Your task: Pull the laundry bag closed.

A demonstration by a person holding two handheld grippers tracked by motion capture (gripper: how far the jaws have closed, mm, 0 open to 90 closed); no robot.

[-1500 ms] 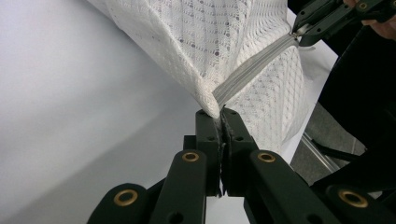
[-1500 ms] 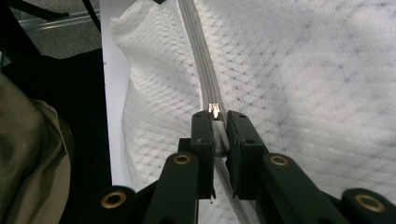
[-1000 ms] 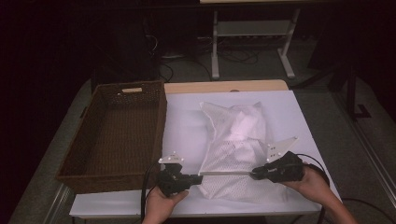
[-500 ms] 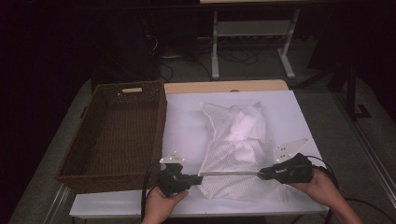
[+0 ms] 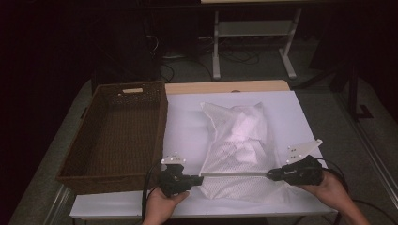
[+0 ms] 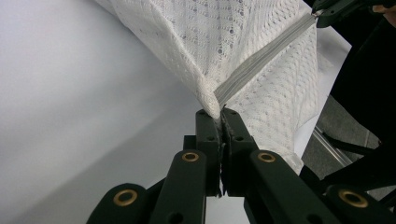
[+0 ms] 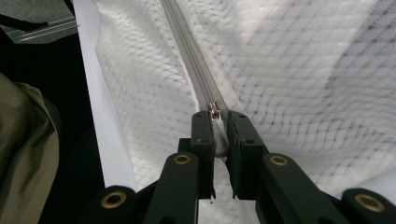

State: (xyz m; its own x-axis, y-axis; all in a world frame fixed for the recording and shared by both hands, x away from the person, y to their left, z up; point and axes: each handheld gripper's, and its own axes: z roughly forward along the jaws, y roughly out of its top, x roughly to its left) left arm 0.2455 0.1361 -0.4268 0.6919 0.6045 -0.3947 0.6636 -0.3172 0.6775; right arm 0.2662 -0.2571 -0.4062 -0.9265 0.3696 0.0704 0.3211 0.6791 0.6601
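A white mesh laundry bag (image 5: 237,145) lies on the white table (image 5: 187,126), its grey zipper (image 5: 234,174) stretched taut along the near edge. My left gripper (image 5: 201,178) is shut on the bag's left corner (image 6: 212,103) at the zipper's end. My right gripper (image 5: 270,175) is shut on the small metal zipper pull (image 7: 214,112) at the right end. In the left gripper view the right gripper (image 6: 322,13) sits far up the zipper (image 6: 261,58). The right gripper view has the closed zipper (image 7: 189,51) running away over the mesh.
A dark brown wicker basket (image 5: 117,136) stands empty on the table's left side, close to my left gripper. A white metal stand (image 5: 253,37) and cables are on the floor beyond the table. Bare table lies between basket and bag.
My right gripper has moved rightward along the bag's near edge with the zipper pull, lengthening the stretched zipper line. The left gripper has kept still on the corner.
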